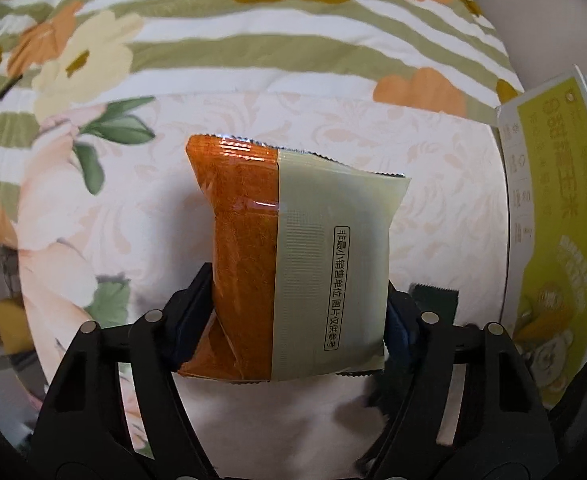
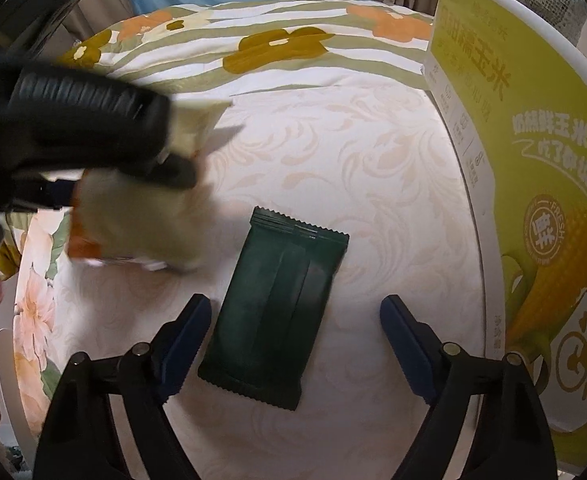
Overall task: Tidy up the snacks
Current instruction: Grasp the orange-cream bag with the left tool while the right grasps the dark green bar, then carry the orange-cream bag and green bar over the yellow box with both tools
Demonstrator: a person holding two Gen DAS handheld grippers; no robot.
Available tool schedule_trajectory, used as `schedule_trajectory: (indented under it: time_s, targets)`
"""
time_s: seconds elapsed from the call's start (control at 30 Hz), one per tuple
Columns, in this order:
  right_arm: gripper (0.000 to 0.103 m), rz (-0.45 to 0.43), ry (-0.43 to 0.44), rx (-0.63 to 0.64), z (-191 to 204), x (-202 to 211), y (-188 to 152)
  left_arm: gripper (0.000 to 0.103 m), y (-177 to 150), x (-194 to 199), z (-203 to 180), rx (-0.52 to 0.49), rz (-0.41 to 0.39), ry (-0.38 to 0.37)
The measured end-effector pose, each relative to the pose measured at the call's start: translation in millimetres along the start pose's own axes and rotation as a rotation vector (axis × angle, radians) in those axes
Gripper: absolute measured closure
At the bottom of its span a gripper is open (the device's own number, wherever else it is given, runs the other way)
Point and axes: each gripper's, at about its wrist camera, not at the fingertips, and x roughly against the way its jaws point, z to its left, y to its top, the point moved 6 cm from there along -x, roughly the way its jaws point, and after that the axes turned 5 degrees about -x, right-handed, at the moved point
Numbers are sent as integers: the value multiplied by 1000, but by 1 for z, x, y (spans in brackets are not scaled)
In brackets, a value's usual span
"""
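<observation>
My left gripper [image 1: 299, 312] is shut on an orange and beige snack packet [image 1: 293, 264] and holds it above the pale patterned surface [image 1: 433, 208]. In the right wrist view the same gripper [image 2: 93, 128] and its packet [image 2: 145, 224] appear blurred at the left. A dark green snack packet [image 2: 277, 304] lies flat on the surface. My right gripper [image 2: 295, 344] is open, its fingers either side of the green packet's near end, apart from it. A corner of the green packet [image 1: 435, 300] shows behind the left gripper.
A tall yellow-green and white corn box [image 2: 533, 184] stands at the right edge, also in the left wrist view [image 1: 553, 240]. A striped floral quilt [image 2: 277, 48] lies beyond the surface. A blue cloth and curtains are at the back.
</observation>
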Motion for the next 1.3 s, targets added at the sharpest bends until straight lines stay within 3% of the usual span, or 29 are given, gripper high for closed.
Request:
schedule_trajectory:
  time_s: [0.33, 0.53, 0.83, 1.03, 1.3]
  targets:
    - [36, -20, -35, 29, 4, 3, -1, 40, -15, 11, 14, -54, -39, 4]
    - [60, -28, -18, 65, 17, 1, 1, 41, -29, 16, 23, -50, -46, -21]
    - [62, -69, 11, 61, 26, 14, 11, 42, -43, 48, 32, -65, -108, -39]
    - [62, -173, 47, 44, 28, 64, 30, 42, -34, 101, 21, -108, -189, -75]
    - [62, -310, 92, -20, 11, 157, 63, 42, -10, 181, -34, -250, -346, -129]
